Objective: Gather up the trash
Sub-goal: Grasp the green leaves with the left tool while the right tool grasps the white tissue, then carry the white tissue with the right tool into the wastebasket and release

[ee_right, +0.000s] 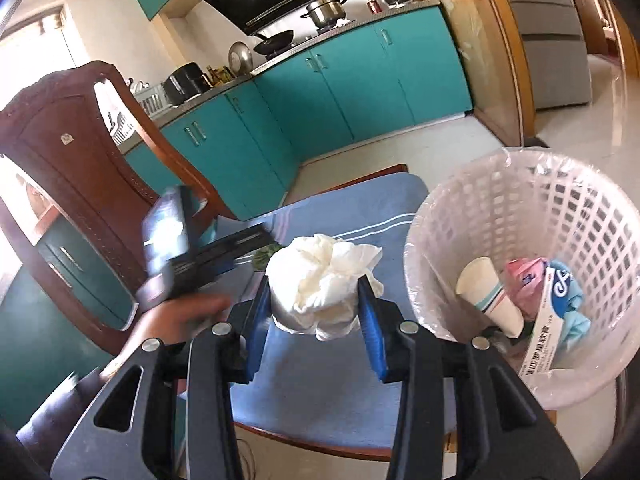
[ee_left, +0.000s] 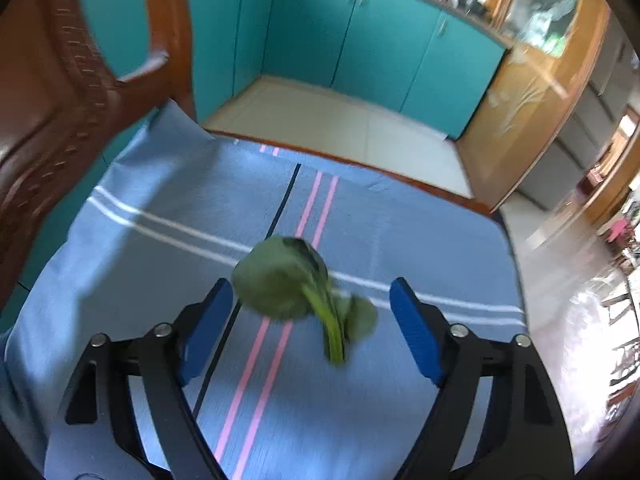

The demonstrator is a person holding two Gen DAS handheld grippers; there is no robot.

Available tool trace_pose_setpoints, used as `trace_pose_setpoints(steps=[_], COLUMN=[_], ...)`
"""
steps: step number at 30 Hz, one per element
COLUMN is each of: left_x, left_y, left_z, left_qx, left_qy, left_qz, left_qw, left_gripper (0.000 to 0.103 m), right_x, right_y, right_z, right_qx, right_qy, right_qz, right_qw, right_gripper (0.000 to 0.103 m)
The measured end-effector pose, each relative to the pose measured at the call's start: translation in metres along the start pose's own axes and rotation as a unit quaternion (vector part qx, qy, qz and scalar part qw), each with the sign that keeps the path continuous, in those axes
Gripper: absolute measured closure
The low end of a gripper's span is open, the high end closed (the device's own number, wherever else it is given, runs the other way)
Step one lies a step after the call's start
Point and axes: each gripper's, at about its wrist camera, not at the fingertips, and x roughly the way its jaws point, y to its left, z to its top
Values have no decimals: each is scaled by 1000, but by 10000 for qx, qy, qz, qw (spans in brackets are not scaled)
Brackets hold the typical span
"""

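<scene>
A green leafy vegetable scrap [ee_left: 280, 280] with a pale stem lies on the blue striped tablecloth [ee_left: 160, 264]. My left gripper [ee_left: 312, 292] hovers over it, open, one blue pad on each side of the leaf and neither pressing on it. In the right wrist view my right gripper [ee_right: 314, 296] is shut on a white cup stuffed with crumpled tissue [ee_right: 320, 272], held above the cloth just left of the white lattice trash basket [ee_right: 580, 220]. The left gripper [ee_right: 180, 248] shows there as a blur, with a person's hand [ee_right: 180, 316] behind it.
The lined basket holds a paper cup [ee_right: 488, 292], a pink pack [ee_right: 524, 280] and a blue-and-white box [ee_right: 552, 320]. A carved brown chair [ee_right: 80, 160] stands at the table's left. Teal kitchen cabinets [ee_right: 340, 80] and tiled floor lie beyond the far table edge.
</scene>
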Motion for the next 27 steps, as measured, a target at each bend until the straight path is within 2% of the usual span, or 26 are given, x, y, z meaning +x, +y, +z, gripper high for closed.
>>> trace_pose_setpoints(steps=[2,3,4,5,6,7,9,12,13,17,19,22,27], left_x=[22,30,36,36,35,33,20,-22,-47,-129,-165,-194,-202], left_y=[-5,-3,-2,-3,-3,-1,5,15,18,30,40,52,57], left_z=[7,8,8,9,8,8,6,-3,-11,-51,-77,-101,-116], left_qx=[95,79,49,125,208,231,246,407,596,1169,1344,1243,1246], left_qy=[242,351,458,384,397,415,298,-47,-283,-867,-1064,-1220,-1282], left_qz=[343,449,510,584,586,459,311,-172,-310,-593,-585,-616,-661], left_qw=[9991,9983,9976,9975,9973,9978,9988,9990,9973,9876,9835,9828,9817], left_gripper=[31,42,49,56,66,79,86,87,87,87,87,87,87], right_x=[-2,-5,-5,-5,-5,-4,-3,0,1,4,8,12,20], right_y=[2,3,3,3,1,1,1,5,7,20,26,33,49], right_z=[3,4,4,5,5,5,5,5,4,1,-1,-7,-21], right_qx=[-45,-64,-82,-92,-67,-45,-32,-83,-92,-323,-439,-558,-897], right_qy=[-28,-65,-74,-72,-57,-36,-11,17,25,27,70,141,238], right_qz=[34,60,61,56,76,93,114,120,129,54,0,-30,-188], right_qw=[10000,9999,9999,9999,9999,9999,9999,9999,9999,9995,9990,9983,9955], right_gripper=[61,61,61,61,61,61,61,61,61,61,61,61,61])
